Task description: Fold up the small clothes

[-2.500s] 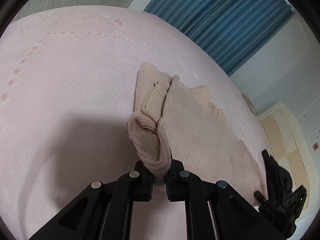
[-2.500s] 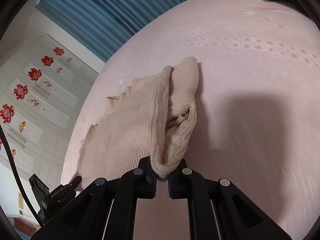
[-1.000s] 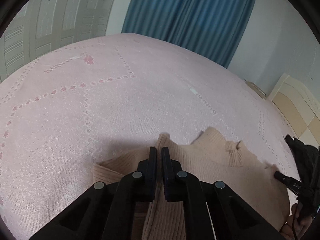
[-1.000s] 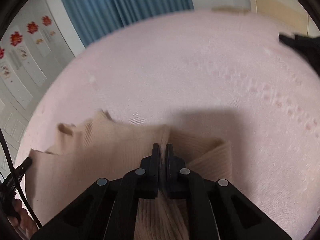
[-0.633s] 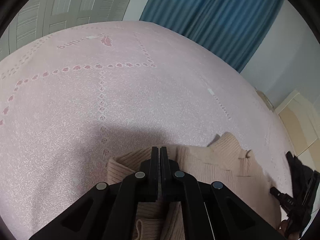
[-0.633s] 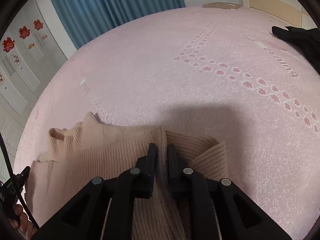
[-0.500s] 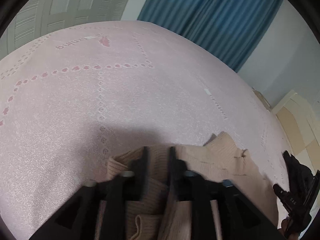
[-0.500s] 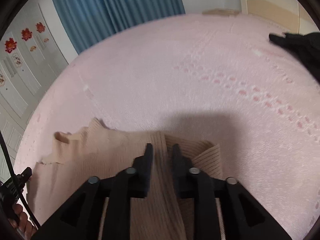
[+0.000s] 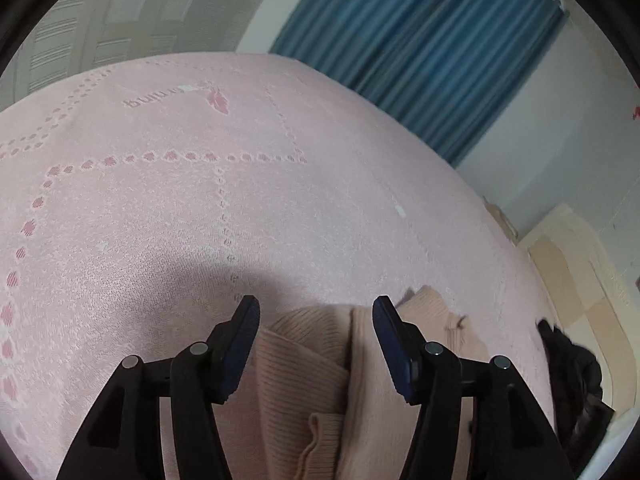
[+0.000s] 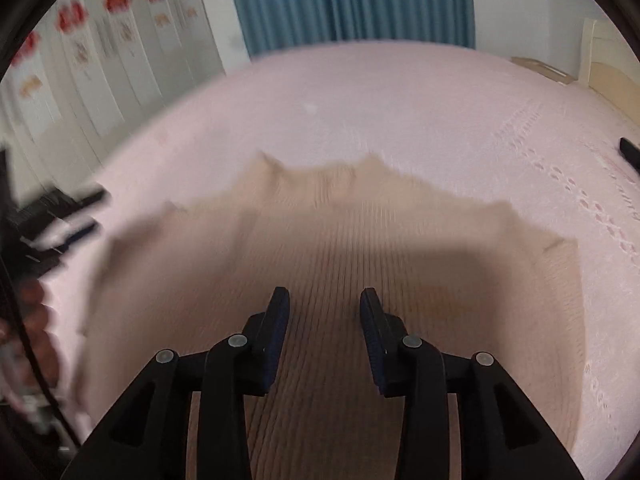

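both claws are opening, gripping nothing: left claw [image 9: 312,312] and right claw [image 10: 323,304] over the beige sweater [image 10: 340,248] lying on the pink bed [image 9: 200,220].

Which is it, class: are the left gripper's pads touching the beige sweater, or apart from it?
Apart. In the left wrist view the left gripper has its jaws opening, and the beige sweater lies between and below the pads with gaps on both sides.
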Demonstrator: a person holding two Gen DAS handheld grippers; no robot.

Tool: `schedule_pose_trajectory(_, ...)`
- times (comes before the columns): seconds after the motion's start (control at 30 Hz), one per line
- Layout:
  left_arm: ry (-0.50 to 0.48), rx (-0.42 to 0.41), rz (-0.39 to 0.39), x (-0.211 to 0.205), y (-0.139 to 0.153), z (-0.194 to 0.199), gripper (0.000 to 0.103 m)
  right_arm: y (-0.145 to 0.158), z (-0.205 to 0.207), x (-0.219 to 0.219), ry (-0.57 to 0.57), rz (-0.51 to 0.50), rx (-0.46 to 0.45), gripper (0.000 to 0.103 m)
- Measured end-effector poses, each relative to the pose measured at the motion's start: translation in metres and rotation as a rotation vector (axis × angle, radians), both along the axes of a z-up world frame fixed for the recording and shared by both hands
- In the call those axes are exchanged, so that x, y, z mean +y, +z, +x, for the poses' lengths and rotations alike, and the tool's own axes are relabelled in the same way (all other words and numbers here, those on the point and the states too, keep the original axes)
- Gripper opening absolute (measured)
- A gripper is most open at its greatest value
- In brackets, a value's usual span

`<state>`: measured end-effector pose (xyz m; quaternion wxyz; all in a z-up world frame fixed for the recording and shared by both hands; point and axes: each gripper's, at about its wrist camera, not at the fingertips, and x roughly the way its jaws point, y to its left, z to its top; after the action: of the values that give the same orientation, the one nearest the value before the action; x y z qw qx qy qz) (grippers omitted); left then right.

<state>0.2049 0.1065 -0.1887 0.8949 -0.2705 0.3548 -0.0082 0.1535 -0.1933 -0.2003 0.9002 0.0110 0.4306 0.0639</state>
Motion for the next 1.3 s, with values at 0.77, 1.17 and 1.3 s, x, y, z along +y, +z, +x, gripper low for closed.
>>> schedule_pose_trajectory(0.77,-0.110,0.016,-0.109,0.015,-0.004,-0.016,0.062,0.004,-0.024,0.008,-0.049,-0.071,0.036,0.038)
schedule_pose_trajectory(1.17,-0.159,0.062,-0.116,0.017,-0.017,-0.071,0.069,-0.002,-0.123,0.008,0.048,-0.072,0.059,0.039)
schedule_pose_trajectory(1.3,-0.203,0.112,-0.122,0.006,-0.029,-0.092,0.070,0.016,-0.134,-0.009,0.048,0.039,0.019,0.039)
